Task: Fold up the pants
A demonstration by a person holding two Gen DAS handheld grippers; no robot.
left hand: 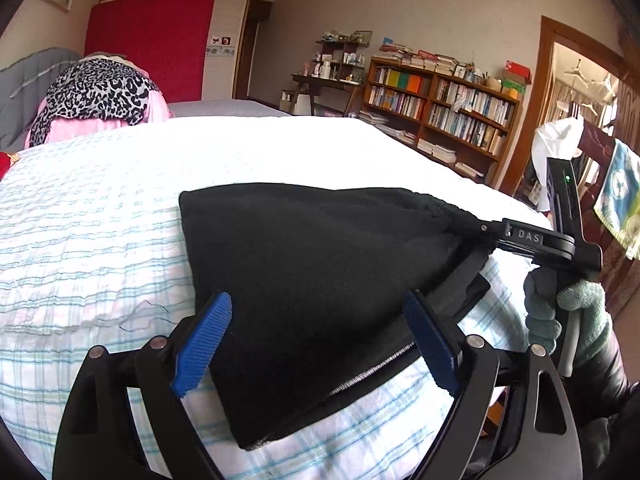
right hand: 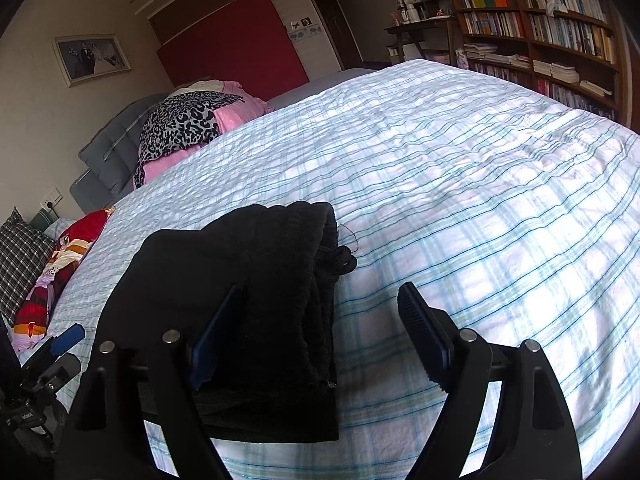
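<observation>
Black pants [left hand: 320, 260] lie folded into a compact stack on the white and blue plaid bedcover [left hand: 100, 240]. My left gripper [left hand: 316, 340] hovers over their near edge, jaws wide apart, with the cloth lying between the blue pads [left hand: 204, 344] and nothing pinched. In the right wrist view the pants [right hand: 248, 280] show a ribbed waistband at their right side. My right gripper [right hand: 320, 336] is open too, its left finger over the cloth and its right finger above bare bedcover [right hand: 480, 200]. A gloved hand [left hand: 568, 312] holds the right gripper's handle at the pants' right corner.
A heap of leopard-print and pink clothes [left hand: 100, 92] lies at the far left of the bed. Red patterned cloth [right hand: 60, 264] and a checked pillow [right hand: 20, 264] lie by the left edge. A bookshelf [left hand: 440, 108] stands beyond the bed's right side.
</observation>
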